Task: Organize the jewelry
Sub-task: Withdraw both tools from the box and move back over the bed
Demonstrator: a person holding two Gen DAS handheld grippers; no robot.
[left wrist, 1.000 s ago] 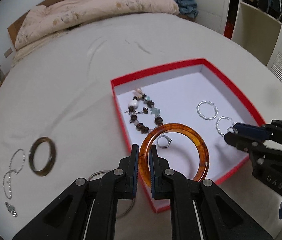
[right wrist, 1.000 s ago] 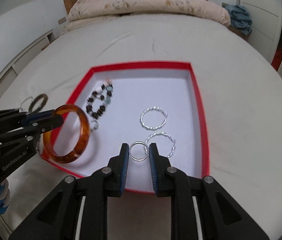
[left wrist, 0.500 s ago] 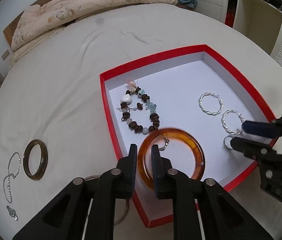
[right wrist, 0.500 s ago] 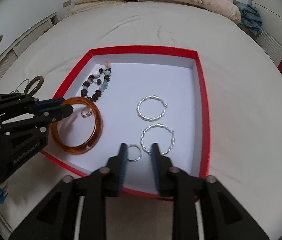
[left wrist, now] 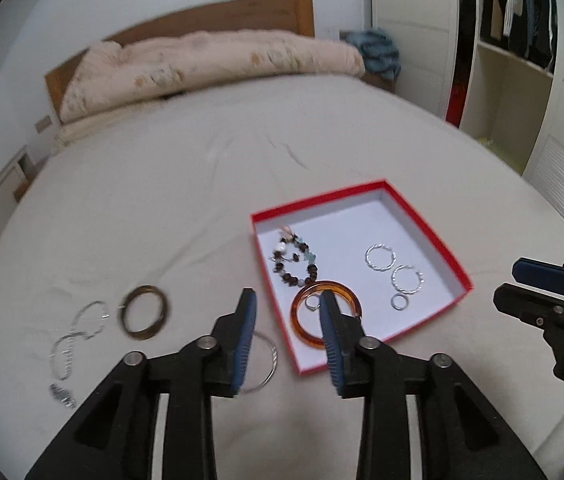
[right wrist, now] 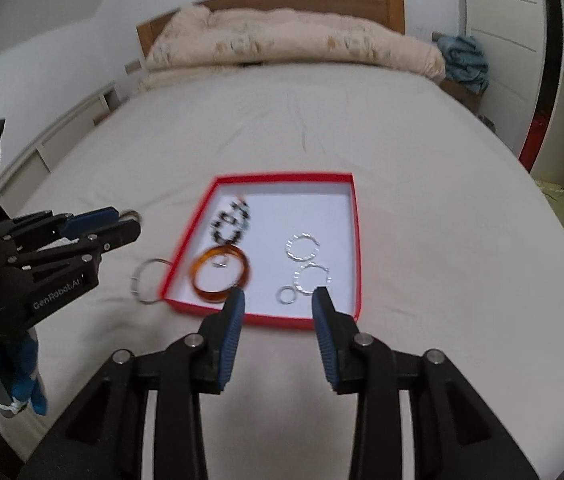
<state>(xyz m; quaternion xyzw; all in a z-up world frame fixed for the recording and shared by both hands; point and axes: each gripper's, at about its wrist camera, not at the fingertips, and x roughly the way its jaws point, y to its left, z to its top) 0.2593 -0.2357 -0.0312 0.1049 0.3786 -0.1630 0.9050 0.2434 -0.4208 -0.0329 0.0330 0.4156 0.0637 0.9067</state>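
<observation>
Over the bed (left wrist: 161, 200), both claws hang apart and empty, left gripper (left wrist: 286, 312) just spreading wider, right gripper (right wrist: 277, 312) likewise parted, while beyond them the amber bangle (left wrist: 325, 314) and small ring (right wrist: 287, 294) lie in the red box (left wrist: 426, 220), hoops (right wrist: 302, 246) farther in.

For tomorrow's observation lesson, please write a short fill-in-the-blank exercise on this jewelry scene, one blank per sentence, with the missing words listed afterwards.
1. The amber bangle lies inside the box with the ____ rim.
2. The number of twisted silver hoops in the box is ____.
3. The dark brown bangle lies on the ____, outside the box.
4. Both the left hand-held gripper and the right hand-held gripper hold ____.

Missing words: red; two; bed; nothing
</observation>
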